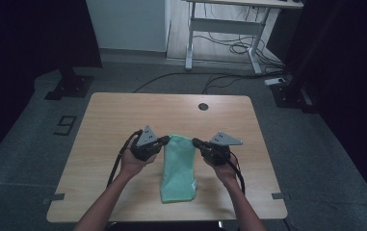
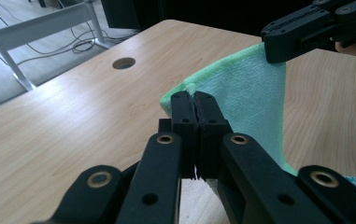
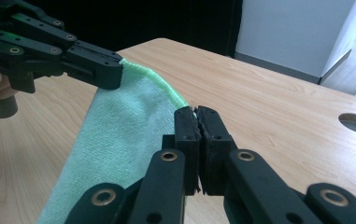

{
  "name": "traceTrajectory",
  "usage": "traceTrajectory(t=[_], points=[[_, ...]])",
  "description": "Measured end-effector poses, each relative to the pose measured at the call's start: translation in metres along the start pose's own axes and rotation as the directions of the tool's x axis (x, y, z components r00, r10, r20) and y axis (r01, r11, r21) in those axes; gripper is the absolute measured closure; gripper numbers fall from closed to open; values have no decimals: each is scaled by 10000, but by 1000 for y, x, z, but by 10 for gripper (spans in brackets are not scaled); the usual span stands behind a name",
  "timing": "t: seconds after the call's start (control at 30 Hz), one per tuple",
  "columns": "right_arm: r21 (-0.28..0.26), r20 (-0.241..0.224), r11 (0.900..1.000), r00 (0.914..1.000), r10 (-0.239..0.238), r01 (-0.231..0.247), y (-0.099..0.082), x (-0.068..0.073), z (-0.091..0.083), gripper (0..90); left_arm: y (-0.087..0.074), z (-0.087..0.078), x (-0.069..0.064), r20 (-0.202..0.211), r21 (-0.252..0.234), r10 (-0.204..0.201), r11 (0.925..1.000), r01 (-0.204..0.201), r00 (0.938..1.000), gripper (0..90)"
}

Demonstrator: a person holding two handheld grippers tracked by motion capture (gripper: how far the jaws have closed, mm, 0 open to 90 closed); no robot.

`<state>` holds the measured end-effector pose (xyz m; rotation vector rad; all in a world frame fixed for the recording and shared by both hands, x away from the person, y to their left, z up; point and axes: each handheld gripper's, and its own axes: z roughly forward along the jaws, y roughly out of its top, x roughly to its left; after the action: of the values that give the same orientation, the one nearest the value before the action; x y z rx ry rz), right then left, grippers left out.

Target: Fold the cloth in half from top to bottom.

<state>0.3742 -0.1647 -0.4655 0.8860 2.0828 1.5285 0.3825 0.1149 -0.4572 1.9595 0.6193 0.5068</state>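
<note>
Green microfibre cloth [image 1: 178, 168], folded into a long narrow strip, lying lengthwise near the middle of the wooden table [image 1: 104, 125], near end flat on the wood, far end lifted off it. Far edge held up and drawn taut between two corners, probably so the fold can be carried over or opened evenly without sagging.

Left gripper [image 1: 164, 140] clamped on the far left corner: jaws pressed together in the left gripper view, a sliver of green hem [image 2: 190, 88] pinched at the tips. Right gripper [image 1: 196, 142] likewise closed on the far right corner, jaws meeting on the hem in the right gripper view [image 3: 195, 111]. Both pointing inward toward each other, level with one another, likely to keep the edge straight and the pull equal.

Left hand [image 1: 132, 163] and right hand [image 1: 224, 169] coming in from the near edge, either side of the cloth, clear of the part resting on the table. Round cable hole [image 1: 203, 106] in the tabletop farther back, well apart from the cloth. Beyond the table, a white desk frame [image 1: 222, 26] with loose cables [image 1: 239, 48] on the floor.
</note>
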Motion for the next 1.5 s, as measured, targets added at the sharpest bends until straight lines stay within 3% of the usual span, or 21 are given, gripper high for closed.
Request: traceTrajectory(t=[0.2, 0.4, 0.6, 0.9, 1.1, 1.33, 1.5], points=[[70, -147, 9999, 9998, 109, -108, -5, 1, -3, 874, -5, -2, -5, 9, 36, 39, 10000, -39, 10000, 884], [111, -348, 9998, 9993, -169, 173, -14, 12, -14, 874, -16, -13, -17, 126, -45, 216, 9998, -216, 9997, 883], [349, -532, 9990, 9982, -263, 282, -25, 21, -18, 874, -27, -17, -28, 236, 193, 422, 9989, -426, 9988, 882], [599, -801, 9977, 9965, -255, 303, -34, 25, -19, 874, -31, -19, -31, 457, 330, 409, 9986, -425, 9981, 879], [866, -1083, 9958, 9939, -201, 296, -47, 33, -26, 873, -45, -29, -50, 725, 445, 536, 9974, -569, 9959, 876], [1231, -1418, 9918, 9897, -178, 355, -69, 44, -34, 872, -65, -32, -73, 1170, 835, 453, 9950, -553, 9921, 870], [1857, -1720, 9817, 9850, -89, 413, -84, 51, -29, 871, -75, -23, -78, 1321, 1472, 224, 9882, -420, 9910, 865]])
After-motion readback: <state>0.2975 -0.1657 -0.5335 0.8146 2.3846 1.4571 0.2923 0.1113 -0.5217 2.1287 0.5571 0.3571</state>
